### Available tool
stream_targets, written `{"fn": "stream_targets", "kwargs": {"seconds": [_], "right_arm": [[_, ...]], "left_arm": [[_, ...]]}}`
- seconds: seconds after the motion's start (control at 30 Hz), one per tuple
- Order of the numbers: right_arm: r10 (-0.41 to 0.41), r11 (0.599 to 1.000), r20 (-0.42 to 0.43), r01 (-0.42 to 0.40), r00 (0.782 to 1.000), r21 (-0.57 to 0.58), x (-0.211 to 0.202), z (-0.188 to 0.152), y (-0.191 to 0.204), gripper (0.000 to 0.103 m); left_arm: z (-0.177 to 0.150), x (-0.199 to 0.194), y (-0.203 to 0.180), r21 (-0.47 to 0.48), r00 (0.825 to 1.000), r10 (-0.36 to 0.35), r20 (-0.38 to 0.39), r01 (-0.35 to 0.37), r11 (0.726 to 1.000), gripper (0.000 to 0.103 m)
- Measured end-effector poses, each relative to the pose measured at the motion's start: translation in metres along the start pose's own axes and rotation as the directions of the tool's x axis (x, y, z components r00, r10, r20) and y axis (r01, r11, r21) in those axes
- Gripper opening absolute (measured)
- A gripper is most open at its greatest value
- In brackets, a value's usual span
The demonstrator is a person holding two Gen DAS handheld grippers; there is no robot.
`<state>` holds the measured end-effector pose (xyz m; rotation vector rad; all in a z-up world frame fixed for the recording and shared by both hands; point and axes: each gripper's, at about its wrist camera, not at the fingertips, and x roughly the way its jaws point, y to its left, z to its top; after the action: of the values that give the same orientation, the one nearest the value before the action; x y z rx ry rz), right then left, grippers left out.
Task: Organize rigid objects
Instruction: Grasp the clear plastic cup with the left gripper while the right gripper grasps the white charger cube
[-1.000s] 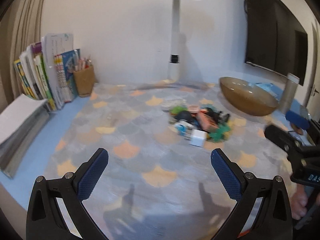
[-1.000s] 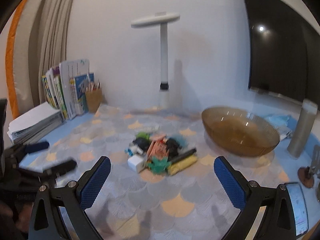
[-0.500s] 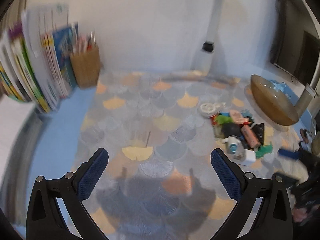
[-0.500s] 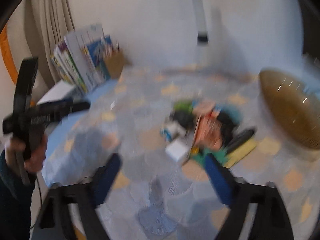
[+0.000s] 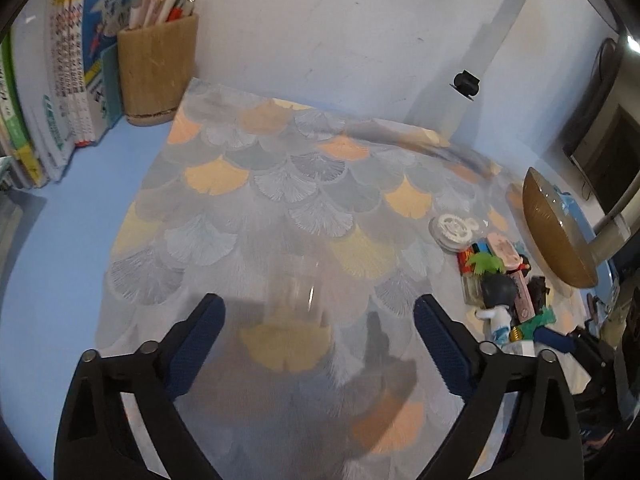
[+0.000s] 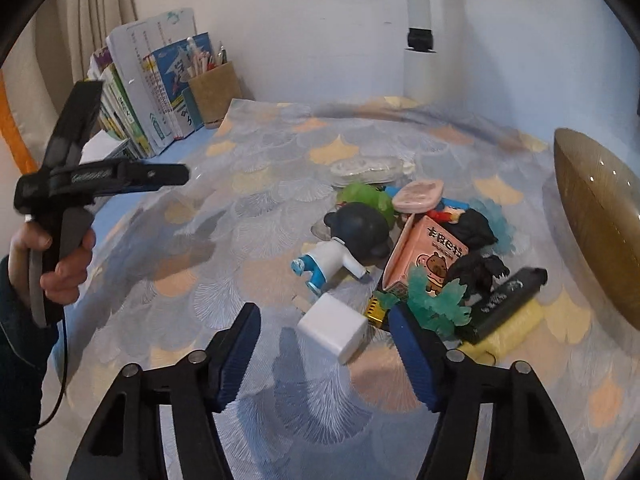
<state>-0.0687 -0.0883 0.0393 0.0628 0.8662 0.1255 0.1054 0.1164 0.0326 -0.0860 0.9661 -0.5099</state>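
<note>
A heap of small rigid items lies on the scale-patterned mat: a dark-headed figure, a pink carton, a teal plant piece, a black bar. At the heap's near edge a white cube charger sits between the closing jaws of my right gripper, and the pads stand clear of it. My left gripper hangs over bare mat left of the heap. Its jaws are wide and closing, with only a faint blurred glassy shape between them.
An amber bowl stands right of the heap. Books and a pen holder line the back left wall. A white lamp post rises at the back. A person's hand holds the left gripper at the mat's left side.
Both grippers have dropped toward the mat and tipped downward. The left one swung left, away from the heap. The right one closed in on the white cube and its jaws narrowed.
</note>
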Motion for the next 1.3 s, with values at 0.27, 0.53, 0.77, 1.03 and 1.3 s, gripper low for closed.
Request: {"fn": "stream_targets", "kwargs": {"seconds": [0.27,0.53,0.77,1.03,1.3], "right_arm": [[0.082,0.996,-0.029,-0.083,0.996,-0.032,0.001,-0.002,0.010,0.036],[0.110,0.987,-0.061,-0.116,0.992,-0.111,-0.013,-0.024,0.026,0.037],[0.212,0.971,-0.156,-0.226,0.965,-0.076,-0.022,-0.041,0.014,0.038],[0.112,0.969,-0.142,-0.140,0.983,-0.205,-0.011,-0.025,0.016,0.068],[0.112,0.944,-0.112,-0.141,0.987,-0.299,-0.002,-0.027,0.037,0.037]], "left_arm": [[-0.002,0.018,-0.017,0.030,0.999,0.013,-0.052,-0.012,0.999,0.031],[-0.024,-0.014,-0.031,0.031,1.000,0.010,0.005,-0.010,0.999,0.031],[-0.048,-0.034,-0.049,0.032,1.000,-0.013,0.014,0.012,0.999,0.031],[-0.073,-0.053,-0.060,0.043,0.999,0.008,0.044,-0.010,0.999,0.031],[-0.067,-0.054,-0.040,-0.012,0.998,0.050,0.045,-0.050,0.999,0.033]]}}
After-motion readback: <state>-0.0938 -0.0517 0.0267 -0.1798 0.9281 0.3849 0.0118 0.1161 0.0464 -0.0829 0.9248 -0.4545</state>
